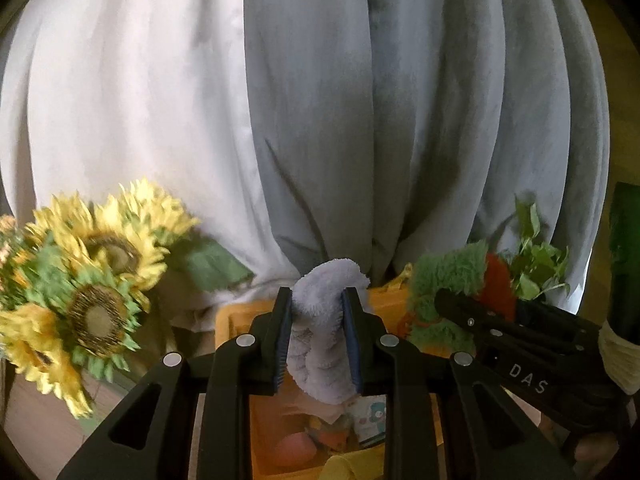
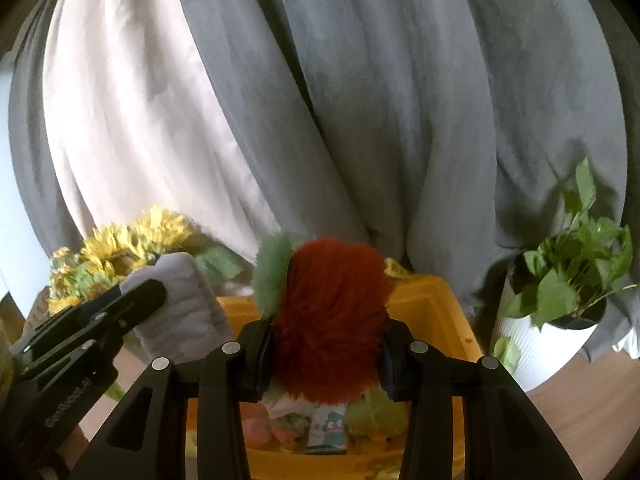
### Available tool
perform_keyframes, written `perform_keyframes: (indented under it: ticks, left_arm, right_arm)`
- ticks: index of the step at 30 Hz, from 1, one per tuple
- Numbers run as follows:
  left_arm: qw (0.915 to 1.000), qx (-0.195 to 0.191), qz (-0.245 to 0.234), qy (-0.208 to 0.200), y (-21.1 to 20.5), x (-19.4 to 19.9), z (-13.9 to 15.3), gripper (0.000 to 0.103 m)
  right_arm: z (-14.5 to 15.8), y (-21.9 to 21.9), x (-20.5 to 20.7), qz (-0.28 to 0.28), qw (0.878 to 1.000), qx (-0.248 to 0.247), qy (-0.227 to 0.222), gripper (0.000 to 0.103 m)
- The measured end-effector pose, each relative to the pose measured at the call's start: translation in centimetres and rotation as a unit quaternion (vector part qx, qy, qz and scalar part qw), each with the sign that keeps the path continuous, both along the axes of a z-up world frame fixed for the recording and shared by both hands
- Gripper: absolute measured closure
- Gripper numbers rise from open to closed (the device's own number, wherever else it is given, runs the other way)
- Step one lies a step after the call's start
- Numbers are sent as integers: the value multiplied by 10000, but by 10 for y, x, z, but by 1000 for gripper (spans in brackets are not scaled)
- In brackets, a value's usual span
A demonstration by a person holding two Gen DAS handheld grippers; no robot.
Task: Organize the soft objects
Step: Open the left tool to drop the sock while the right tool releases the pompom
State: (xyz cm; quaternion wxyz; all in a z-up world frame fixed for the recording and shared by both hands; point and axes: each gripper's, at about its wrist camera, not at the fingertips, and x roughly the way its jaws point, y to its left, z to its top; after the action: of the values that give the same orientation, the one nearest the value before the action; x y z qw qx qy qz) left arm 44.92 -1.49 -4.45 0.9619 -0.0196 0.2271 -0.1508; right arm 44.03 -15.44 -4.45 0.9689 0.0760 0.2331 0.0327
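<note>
Left gripper (image 1: 316, 336): you are clamping a grey towel (image 1: 324, 320) above the yellow bin (image 2: 436, 300).
Right gripper (image 2: 326, 350): you are squeezing a red-green plush (image 2: 328, 312) over it.
Progress: several toys are lying inside; both items are awaiting release.

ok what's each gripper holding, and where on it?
Left gripper pinches the lavender towel around its bunched middle. Right gripper clamps the plush toy across its red furry part.

Grey curtains (image 2: 400, 100) w/ white sheer (image 1: 120, 100), wood floor (image 2: 580, 412), potted plant (image 2: 572, 272)
</note>
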Motion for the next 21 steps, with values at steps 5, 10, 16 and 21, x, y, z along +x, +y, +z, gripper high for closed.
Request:
perform_keyframes:
  ticks: [5, 10, 16, 21]
  left_arm:
    - [9997, 49, -13, 253, -3, 16, -16, 73]
    - [9994, 106, 52, 334, -5, 21, -23, 57]
    - [9991, 199, 255, 285, -1, 13, -22, 46]
    - [9981, 267, 524, 193, 4, -6, -11, 40]
  right_arm:
    - [-13, -1, 12, 51, 9998, 35, 195, 60]
    - [-24, -4, 25, 94, 9988, 160, 444, 48]
    - [-29, -10, 27, -16, 9983, 227, 543, 43]
    - [-25, -9, 15, -121, 9986, 1, 514, 39]
